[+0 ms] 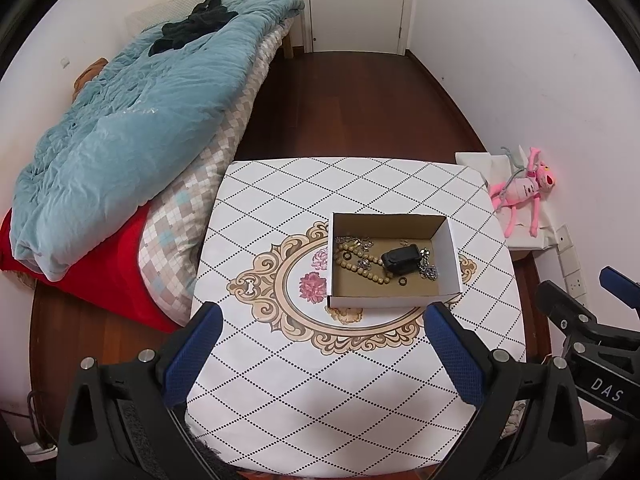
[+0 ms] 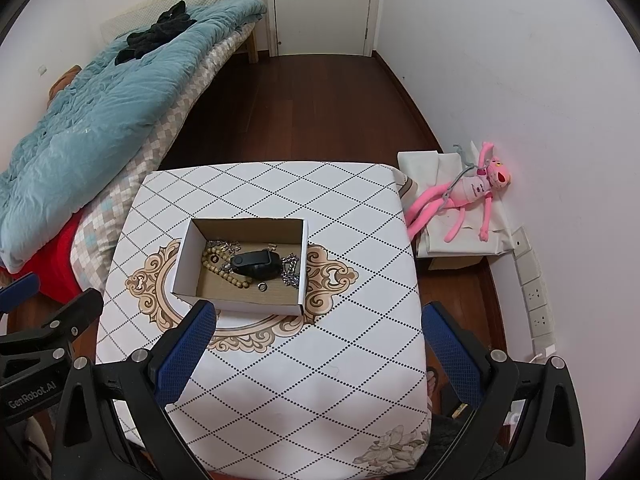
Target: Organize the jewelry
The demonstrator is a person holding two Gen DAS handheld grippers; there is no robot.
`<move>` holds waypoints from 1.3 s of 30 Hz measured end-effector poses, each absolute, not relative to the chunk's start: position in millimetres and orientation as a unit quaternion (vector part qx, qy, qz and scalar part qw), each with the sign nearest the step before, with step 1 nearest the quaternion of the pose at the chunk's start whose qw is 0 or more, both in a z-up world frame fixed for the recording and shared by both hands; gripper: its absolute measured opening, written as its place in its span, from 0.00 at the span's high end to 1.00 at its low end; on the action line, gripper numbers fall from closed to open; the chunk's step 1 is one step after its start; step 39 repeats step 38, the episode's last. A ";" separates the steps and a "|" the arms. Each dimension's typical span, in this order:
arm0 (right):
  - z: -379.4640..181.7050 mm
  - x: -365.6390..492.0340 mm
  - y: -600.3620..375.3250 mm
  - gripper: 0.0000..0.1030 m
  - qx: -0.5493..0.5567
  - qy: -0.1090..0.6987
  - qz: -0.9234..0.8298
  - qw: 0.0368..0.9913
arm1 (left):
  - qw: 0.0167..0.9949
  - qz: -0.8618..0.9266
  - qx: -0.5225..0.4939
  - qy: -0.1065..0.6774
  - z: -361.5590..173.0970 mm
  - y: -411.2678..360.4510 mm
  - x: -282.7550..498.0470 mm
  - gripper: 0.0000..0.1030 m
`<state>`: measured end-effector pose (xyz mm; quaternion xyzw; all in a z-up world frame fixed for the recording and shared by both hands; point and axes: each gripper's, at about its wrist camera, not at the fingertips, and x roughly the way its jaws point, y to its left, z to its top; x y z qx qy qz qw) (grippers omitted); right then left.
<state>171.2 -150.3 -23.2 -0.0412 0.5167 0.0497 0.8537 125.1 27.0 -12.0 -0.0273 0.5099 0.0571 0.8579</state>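
A white cardboard box (image 1: pixel 451 248) with a brown inside stands on the patterned table; it also shows in the right wrist view (image 2: pixel 182 260). Inside lie a wooden bead string (image 1: pixel 360 266) (image 2: pixel 224 270), a black case (image 1: pixel 400 257) (image 2: pixel 256 263), silver chains (image 1: pixel 428 271) (image 2: pixel 290 270) and small rings (image 1: pixel 402 281) (image 2: pixel 263 286). My left gripper (image 1: pixel 322 320) is open and empty, above the table in front of the box. My right gripper (image 2: pixel 320 322) is open and empty, also in front of the box.
The small table (image 1: pixel 320 400) has a white cloth with a diamond pattern. A bed with a teal quilt (image 1: pixel 132 120) lies to the left. A pink plush toy (image 2: pixel 468 196) lies on a covered box at the right wall. A door (image 2: pixel 320 4) is far behind.
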 end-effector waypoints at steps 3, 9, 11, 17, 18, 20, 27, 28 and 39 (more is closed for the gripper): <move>-22.1 171.1 -150.9 0.00 -0.043 0.518 0.052 0.853 | 0.857 0.056 -0.026 0.511 -12.2 26.9 124.7 0.00; -21.0 170.7 -150.0 0.00 -0.045 0.518 0.053 0.853 | 0.857 0.056 -0.026 0.511 -12.6 26.8 124.5 0.00; -21.5 170.8 -149.2 0.00 -0.047 0.517 0.052 0.853 | 0.857 0.057 -0.027 0.511 -12.5 27.2 123.9 0.00; -21.0 170.5 -146.5 0.00 -0.047 0.517 0.053 0.853 | 0.857 0.057 -0.028 0.512 -12.7 28.4 124.5 0.00; -21.1 170.4 -146.5 0.00 -0.047 0.517 0.053 0.853 | 0.857 0.056 -0.028 0.512 -12.7 28.5 124.4 0.00; -20.4 170.4 -145.8 0.00 -0.046 0.517 0.054 0.853 | 0.857 0.057 -0.028 0.511 -12.6 28.4 124.4 0.00; -20.0 170.0 -146.2 0.00 -0.046 0.517 0.055 0.853 | 0.857 0.057 -0.028 0.512 -12.3 28.4 124.6 0.00; -20.1 169.9 -146.2 0.00 -0.047 0.517 0.055 0.853 | 0.856 0.057 -0.028 0.512 -12.1 28.4 124.5 0.00; -19.7 169.1 -145.5 0.00 -0.046 0.517 0.055 0.853 | 0.859 0.054 -0.029 0.508 -10.3 26.9 124.5 0.00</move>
